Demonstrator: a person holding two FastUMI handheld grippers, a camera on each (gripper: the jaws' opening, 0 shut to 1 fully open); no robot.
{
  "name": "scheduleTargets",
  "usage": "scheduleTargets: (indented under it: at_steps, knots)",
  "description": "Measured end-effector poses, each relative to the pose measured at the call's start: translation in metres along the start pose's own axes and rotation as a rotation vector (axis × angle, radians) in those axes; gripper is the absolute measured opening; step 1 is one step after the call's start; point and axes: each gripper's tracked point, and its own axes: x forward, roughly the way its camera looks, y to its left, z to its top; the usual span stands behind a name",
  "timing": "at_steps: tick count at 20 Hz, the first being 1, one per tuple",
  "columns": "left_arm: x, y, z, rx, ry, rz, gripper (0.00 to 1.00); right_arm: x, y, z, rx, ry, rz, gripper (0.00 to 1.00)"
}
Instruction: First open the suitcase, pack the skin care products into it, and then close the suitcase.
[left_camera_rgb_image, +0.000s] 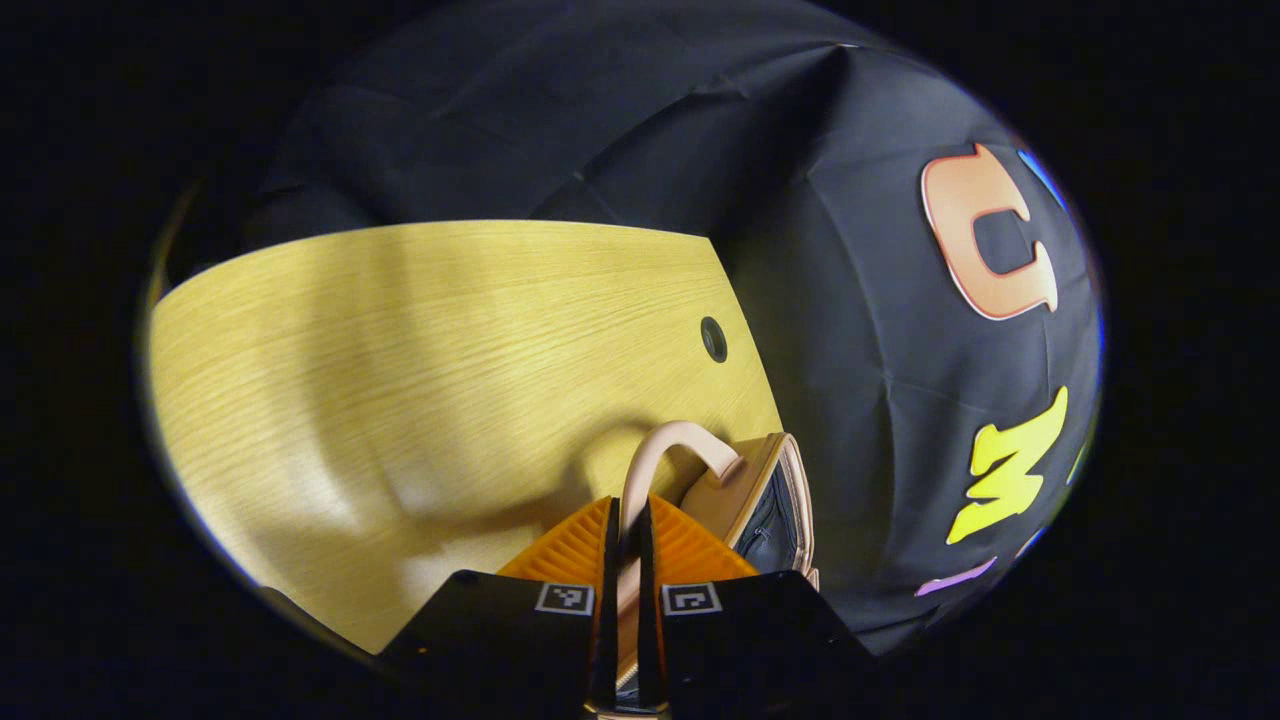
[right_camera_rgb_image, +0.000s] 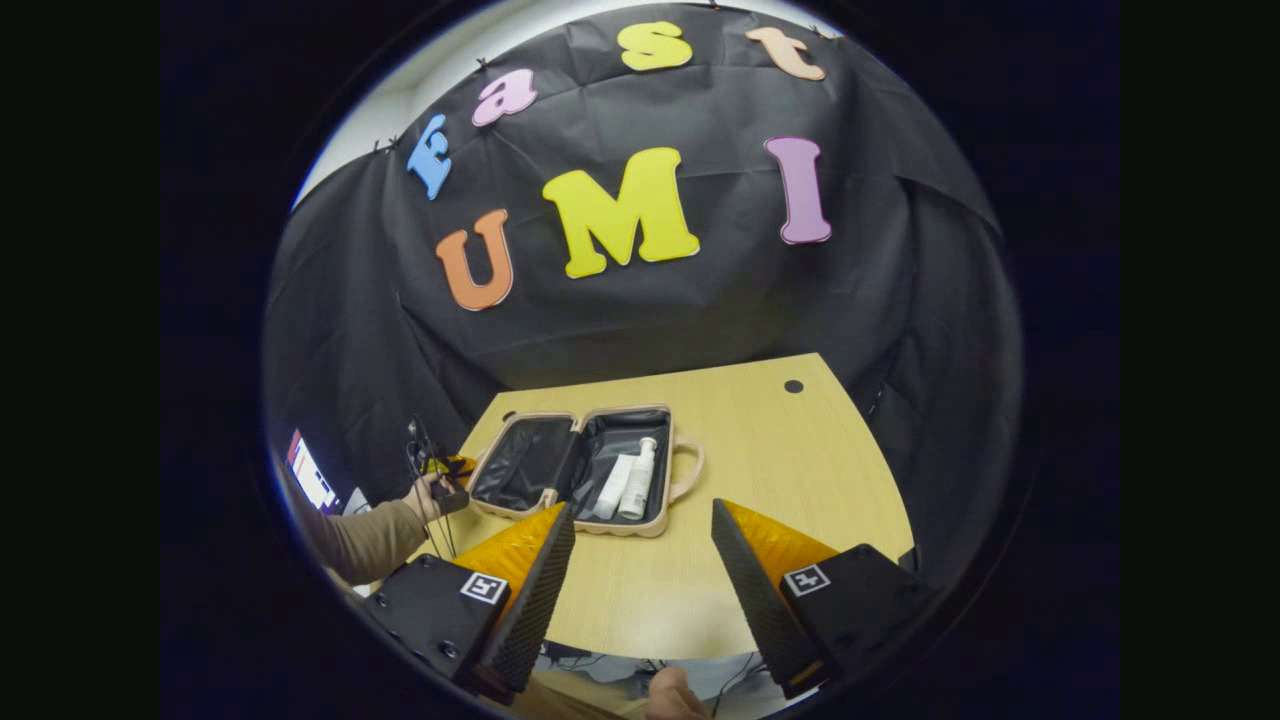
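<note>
While the left gripper (left_camera_rgb_image: 622, 540) pinches the suitcase handle (left_camera_rgb_image: 665, 450), right gripper (right_camera_rgb_image: 640, 560) wide, the lid (right_camera_rgb_image: 520, 462) could slip free.

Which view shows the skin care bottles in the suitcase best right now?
The right gripper view: two white skin care bottles lie side by side in the open suitcase. In the left gripper view the suitcase appears edge-on, its interior hidden, its rim pinched by the left gripper.

The left tongs (left_camera_rgb_image: 627, 530) pinch the suitcase (left_camera_rgb_image: 770, 500) edge beside its handle (left_camera_rgb_image: 668, 445), over the table (left_camera_rgb_image: 400, 380).
</note>
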Motion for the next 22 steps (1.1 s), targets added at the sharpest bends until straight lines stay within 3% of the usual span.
scheduleTargets:
  at_steps: [3,4,10,11,16,17,18,22]
  knots:
    - [-0.021,-0.034,0.015,0.048,-0.072,-0.033,0.10,-0.005,-0.013,0.009,0.020,-0.017,0.025,0.81]
    - [-0.029,-0.047,0.018,0.091,-0.099,-0.035,0.09,-0.006,-0.019,0.014,0.013,-0.028,0.033,0.77]
    - [-0.090,-0.135,0.019,0.368,-0.291,-0.075,0.09,-0.009,-0.059,0.028,-0.083,-0.057,0.100,0.77]
    - [-0.099,-0.151,0.013,0.406,-0.320,-0.077,0.09,-0.009,-0.066,0.030,-0.093,-0.062,0.109,0.81]
    - [-0.137,-0.222,-0.036,0.656,-0.467,-0.074,0.09,-0.010,-0.101,0.035,-0.146,-0.079,0.139,0.78]
    - [-0.144,-0.236,-0.050,0.691,-0.490,-0.071,0.09,-0.010,-0.108,0.036,-0.150,-0.079,0.142,0.82]
    - [-0.149,-0.247,-0.063,0.721,-0.508,-0.068,0.09,-0.010,-0.118,0.039,-0.156,-0.085,0.141,0.77]
    - [-0.156,-0.284,-0.122,0.841,-0.576,-0.054,0.08,-0.016,-0.160,0.060,-0.192,-0.161,0.094,0.81]
